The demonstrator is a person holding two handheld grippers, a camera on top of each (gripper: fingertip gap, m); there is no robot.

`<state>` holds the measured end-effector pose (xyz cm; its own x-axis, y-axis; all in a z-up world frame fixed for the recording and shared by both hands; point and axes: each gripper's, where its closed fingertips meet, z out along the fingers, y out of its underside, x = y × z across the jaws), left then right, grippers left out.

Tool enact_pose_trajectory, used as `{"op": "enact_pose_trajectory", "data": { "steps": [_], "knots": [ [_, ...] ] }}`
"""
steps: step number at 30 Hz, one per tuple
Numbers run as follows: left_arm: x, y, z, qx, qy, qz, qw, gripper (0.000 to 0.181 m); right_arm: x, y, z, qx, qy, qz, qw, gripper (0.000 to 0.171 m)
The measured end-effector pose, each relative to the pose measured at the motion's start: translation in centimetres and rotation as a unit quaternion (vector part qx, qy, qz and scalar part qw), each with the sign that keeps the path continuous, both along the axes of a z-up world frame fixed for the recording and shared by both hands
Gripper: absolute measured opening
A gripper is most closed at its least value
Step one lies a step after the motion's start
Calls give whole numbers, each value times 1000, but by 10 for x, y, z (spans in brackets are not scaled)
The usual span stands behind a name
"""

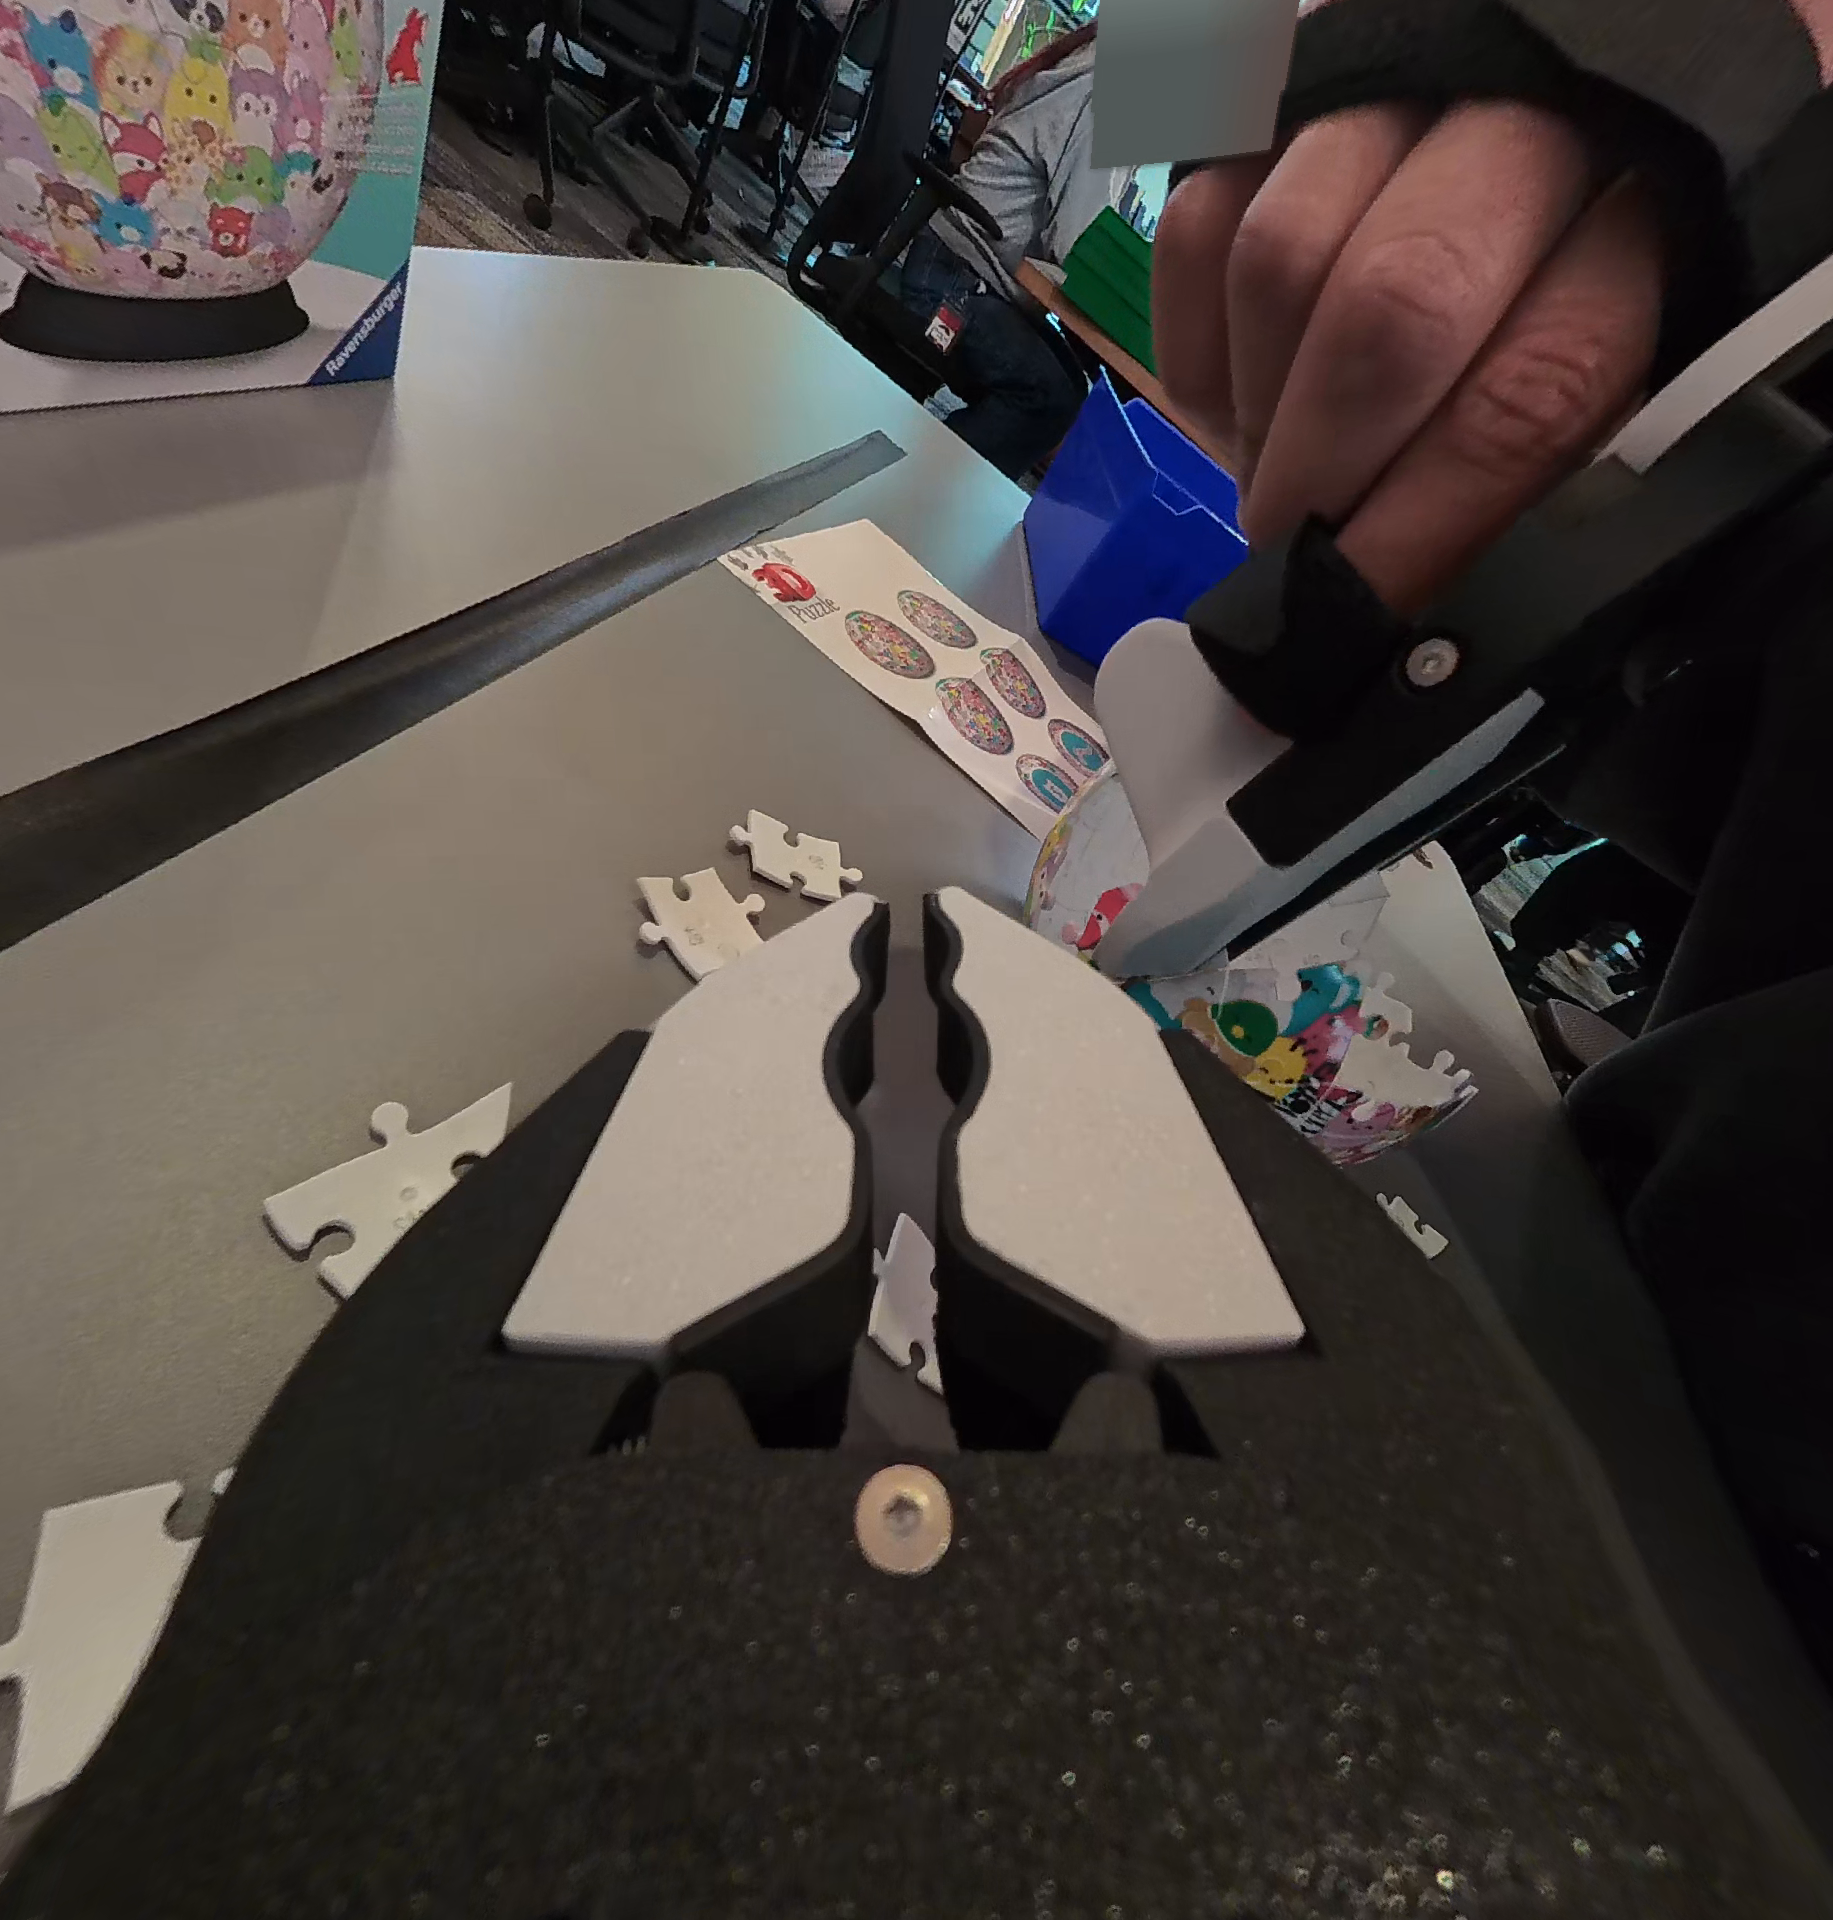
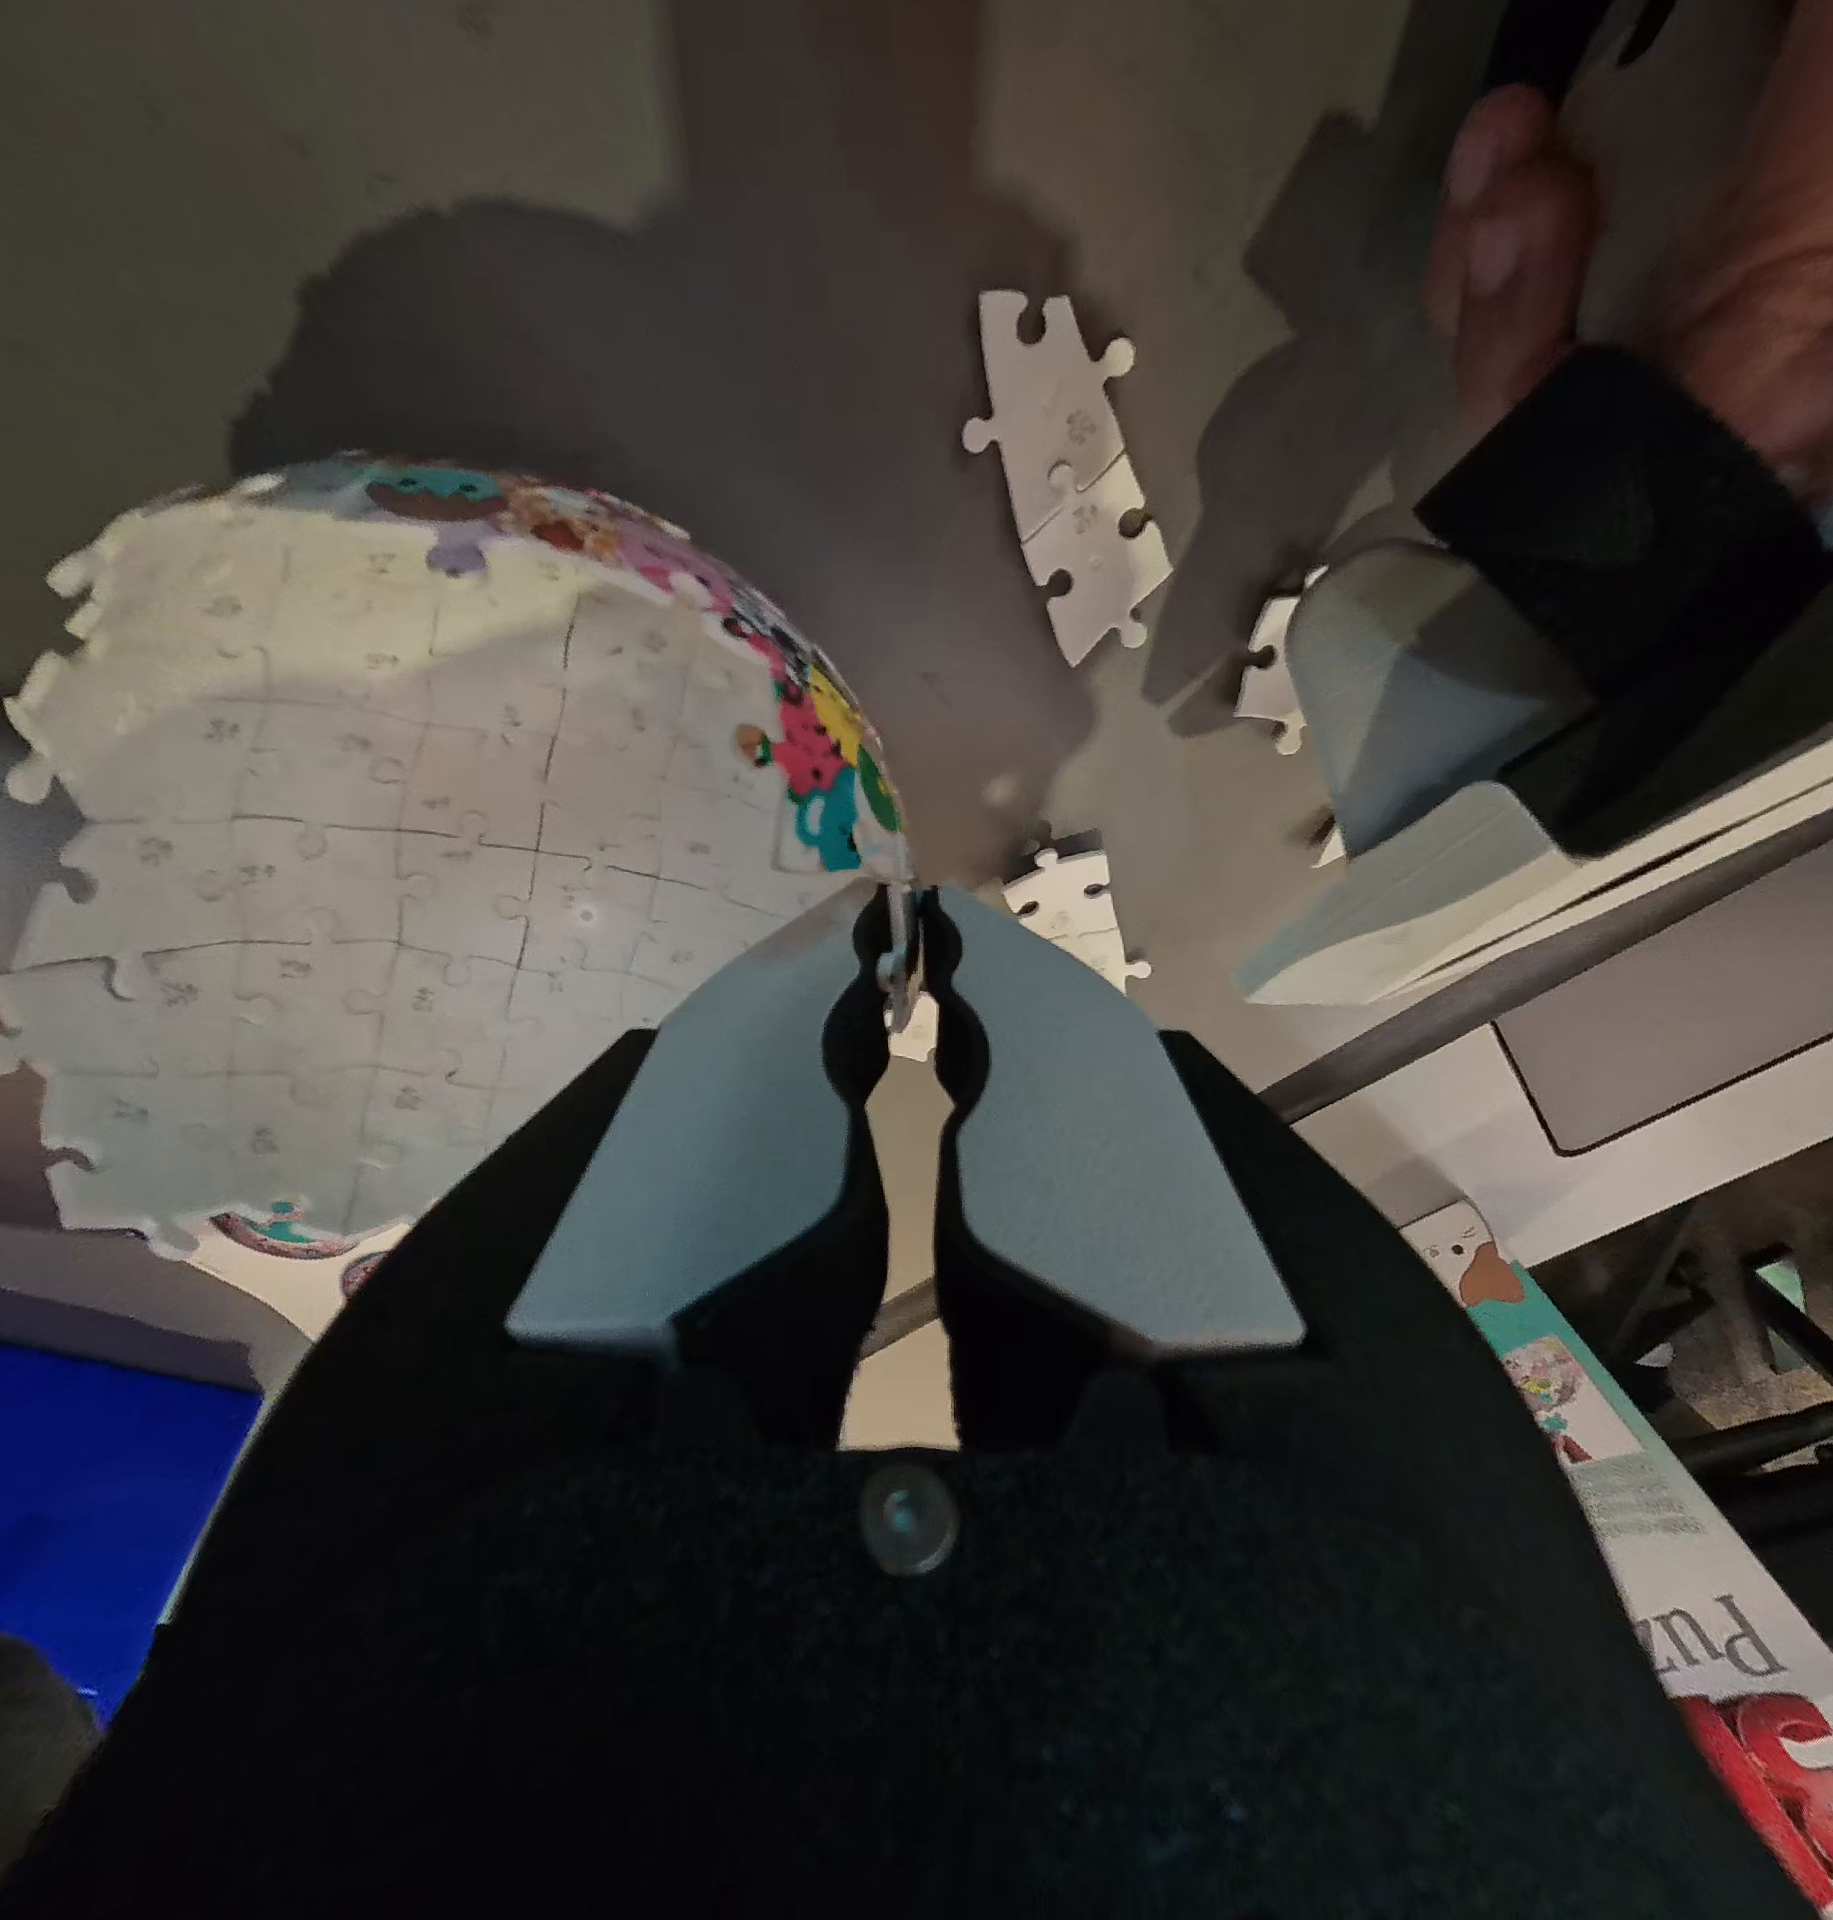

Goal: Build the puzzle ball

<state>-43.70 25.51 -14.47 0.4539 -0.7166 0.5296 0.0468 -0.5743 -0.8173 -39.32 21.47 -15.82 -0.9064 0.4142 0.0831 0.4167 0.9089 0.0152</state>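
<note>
Ball (image 2: 392,831): part-built shell, white inner face toward the right camera, resting on the table (image 1: 476,790) at its right edge. Right gripper (image 2: 907,935) has its jaws nearly closed on the shell's rim, pinching a thin edge piece at the tips. Risk: a twist or pull there could pop joints apart or buckle the shell; it is held only at one edge. Left gripper (image 1: 904,914) hangs just left of the ball, jaws a narrow slit apart, holding nothing. Loose pieces (image 1: 746,894) lie face-down beyond and under it; leaflet (image 1: 933,665) farther off.
</note>
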Motion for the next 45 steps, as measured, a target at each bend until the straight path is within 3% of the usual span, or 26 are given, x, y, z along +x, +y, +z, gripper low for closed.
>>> {"op": "enact_pose_trajectory", "data": {
  "steps": [12,29,39,45],
  "knots": [
    [1,-1,-1,0,3,-3,1000,6,1,-1,3,3,7,-2,1000,12],
    [3,-1,-2,-1,7,-6,1000,6,-4,-7,7,-8,28,16,999,4],
    [4,-2,-3,-1,8,-8,1000,6,-3,-8,12,-11,33,17,999,14],
    [5,-2,-3,-1,9,-9,1000,6,-4,-7,14,-19,52,40,998,9]
  ]
}}
